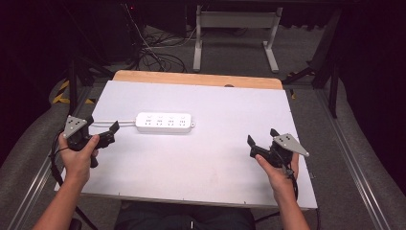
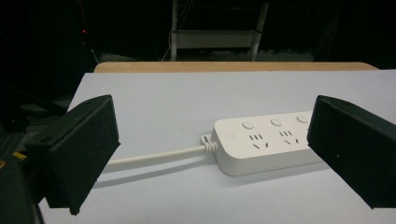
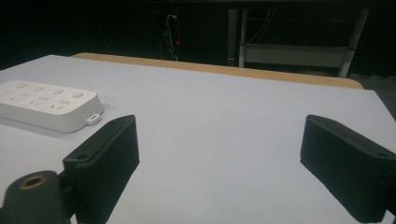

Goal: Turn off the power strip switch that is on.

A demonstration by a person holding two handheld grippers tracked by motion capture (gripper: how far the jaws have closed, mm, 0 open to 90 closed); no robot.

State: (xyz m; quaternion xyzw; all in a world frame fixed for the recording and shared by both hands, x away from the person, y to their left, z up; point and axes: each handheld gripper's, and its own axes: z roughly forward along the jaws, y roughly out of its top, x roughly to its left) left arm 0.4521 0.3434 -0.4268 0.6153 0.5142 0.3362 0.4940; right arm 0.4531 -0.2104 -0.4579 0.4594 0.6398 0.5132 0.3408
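I see the white desk (image 1: 201, 163) with a wooden strip along its far edge. On its left-middle part lies the white power strip (image 1: 164, 122), flat, its cable (image 2: 154, 157) running off toward the left. My left tongs (image 1: 103, 129) hover near its cable end, spread wide, gripping nothing. My right tongs (image 1: 261, 139) sit well apart to the right, also spread and empty.
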